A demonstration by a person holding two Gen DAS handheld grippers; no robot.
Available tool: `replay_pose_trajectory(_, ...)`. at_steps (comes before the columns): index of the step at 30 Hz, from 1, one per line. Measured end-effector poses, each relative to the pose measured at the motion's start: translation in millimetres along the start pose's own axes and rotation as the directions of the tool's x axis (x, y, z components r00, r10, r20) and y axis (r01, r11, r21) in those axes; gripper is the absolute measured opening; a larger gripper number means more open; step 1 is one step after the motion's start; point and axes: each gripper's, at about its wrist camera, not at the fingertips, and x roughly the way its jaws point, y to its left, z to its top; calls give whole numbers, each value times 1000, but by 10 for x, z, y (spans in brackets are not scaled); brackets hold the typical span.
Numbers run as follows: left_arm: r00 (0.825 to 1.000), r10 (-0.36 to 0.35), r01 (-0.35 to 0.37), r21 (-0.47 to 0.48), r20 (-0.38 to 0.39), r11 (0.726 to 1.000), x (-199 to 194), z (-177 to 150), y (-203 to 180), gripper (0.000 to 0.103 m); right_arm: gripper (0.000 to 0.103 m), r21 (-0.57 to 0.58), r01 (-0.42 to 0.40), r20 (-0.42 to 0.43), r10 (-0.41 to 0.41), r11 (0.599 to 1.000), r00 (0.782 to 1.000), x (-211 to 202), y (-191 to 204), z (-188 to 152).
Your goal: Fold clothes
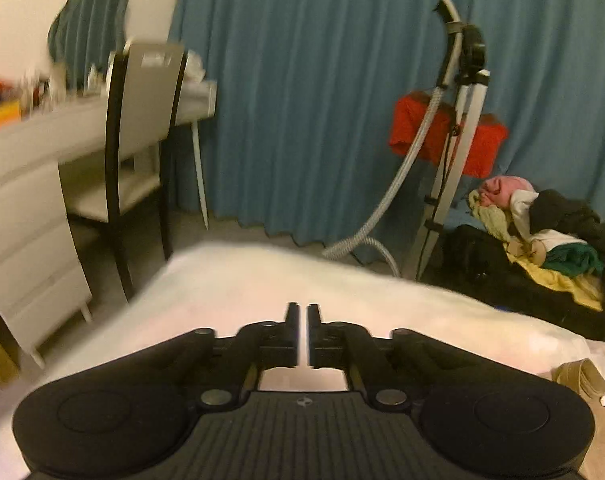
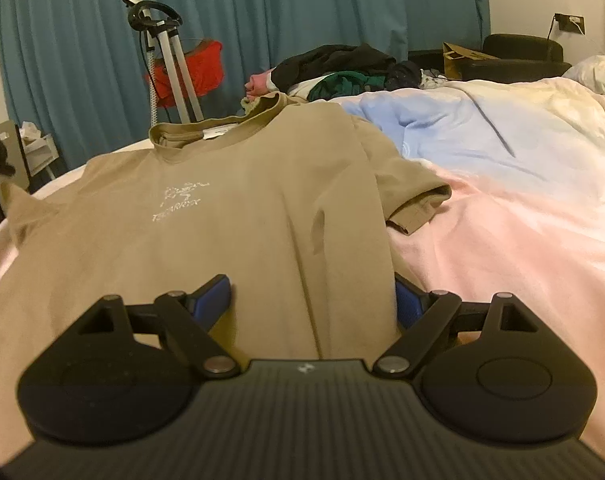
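A tan T-shirt [image 2: 230, 216] with a white chest print lies face up on the bed, collar at the far end, right sleeve spread out. My right gripper [image 2: 312, 300] is open at the shirt's near hem, its blue-padded fingers [image 2: 212, 300] spread over the right part of the cloth. A corner of the shirt shows at the lower right of the left wrist view [image 1: 582, 376]. My left gripper [image 1: 302, 312] is shut with nothing between its fingers, above the pale bed cover [image 1: 262, 280] near the bed's edge.
A pink and blue duvet [image 2: 502, 184] covers the bed. A heap of clothes [image 2: 342, 68] lies at the far side. A garment steamer stand [image 1: 458, 128] with a red garment stands before the blue curtain [image 1: 302, 80]. A chair [image 1: 142, 140] and white desk [image 1: 30, 184] stand left.
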Motion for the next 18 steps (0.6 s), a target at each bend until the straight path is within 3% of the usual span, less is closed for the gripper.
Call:
replay_pose_trajectory(4, 993, -74, 71, -35, -95, 997, -149, -246, 121, 32, 87, -21, 1, 1, -1, 1000, 1000, 62, 53, -10)
replay_pose_trajectory(6, 978, -141, 139, -24, -151, 990, -450, -405, 115, 49, 87, -22, -1, -1, 1, 1000, 1000, 87, 61, -9)
replay_pose_trajectory(8, 956, -205, 205, -20, -209, 978, -762, -570, 115, 59, 87, -25, -2, -4, 2, 1000, 1000, 99, 70, 0)
replay_pose_trajectory(11, 897, -273, 264, -75, -349, 962, -1439, -962, 237, 71, 87, -26, -11, -10, 10, 1000, 1000, 88, 76, 17)
replay_pose_trajectory(12, 876, -267, 254, -87, -402, 963, -1639, -1106, 275, 77, 86, -21, -16, -14, 16, 1000, 1000, 68, 67, 21)
replay_pose_trajectory(14, 825, -254, 232, -107, -504, 967, -2034, -1394, 346, 77, 85, -15, -26, -23, 26, 1000, 999, 6, 51, 34)
replay_pose_trajectory(18, 750, -172, 196, -34, -638, 980, -2597, -1997, 448, 77, 85, 4, -44, -35, 44, 999, 998, -213, 17, 56)
